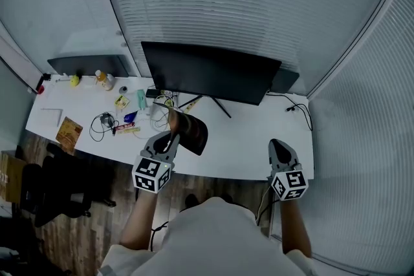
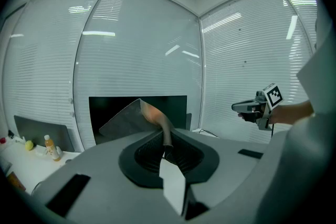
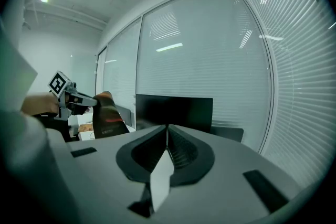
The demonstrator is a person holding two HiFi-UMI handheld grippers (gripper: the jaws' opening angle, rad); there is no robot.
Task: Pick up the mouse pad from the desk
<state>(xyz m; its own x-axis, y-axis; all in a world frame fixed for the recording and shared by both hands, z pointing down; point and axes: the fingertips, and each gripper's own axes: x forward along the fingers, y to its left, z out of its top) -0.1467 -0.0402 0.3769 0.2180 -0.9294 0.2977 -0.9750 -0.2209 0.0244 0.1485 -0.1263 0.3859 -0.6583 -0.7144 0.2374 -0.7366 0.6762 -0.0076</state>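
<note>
**Head view.** The left gripper (image 1: 169, 138) has its jaws closed on one edge of the dark mouse pad (image 1: 193, 132). The pad is held curled above the white bench (image 1: 246, 139), near the front edge and left of the middle. The right gripper (image 1: 279, 145) hovers over the front right corner of the bench, well apart from the pad. A black monitor (image 1: 210, 77) stands along the back edge. Towards the left end lie tangled cables (image 1: 102, 121), a yellow bottle (image 1: 101, 78) and a brown book (image 1: 68, 132). A black chair (image 1: 55, 187) stands on the wood floor beyond the front left corner.

**Left gripper view.** The jaws of the left gripper (image 2: 167, 147) are clamped on the mouse pad (image 2: 126, 119). The pad rises from them and bends over to the left, showing its grey underside against the monitor (image 2: 102, 107). The right gripper (image 2: 251, 108) is at the right, in front of the window blinds (image 2: 142, 55). The yellow bottle (image 2: 49, 146) stands at the far left.

**Right gripper view.** The jaws of the right gripper (image 3: 167, 135) are pressed together with nothing between them. At the left, the left gripper (image 3: 80, 98) holds the mouse pad (image 3: 107, 115) upright, above the bench. The monitor (image 3: 176, 110) is straight ahead.
</note>
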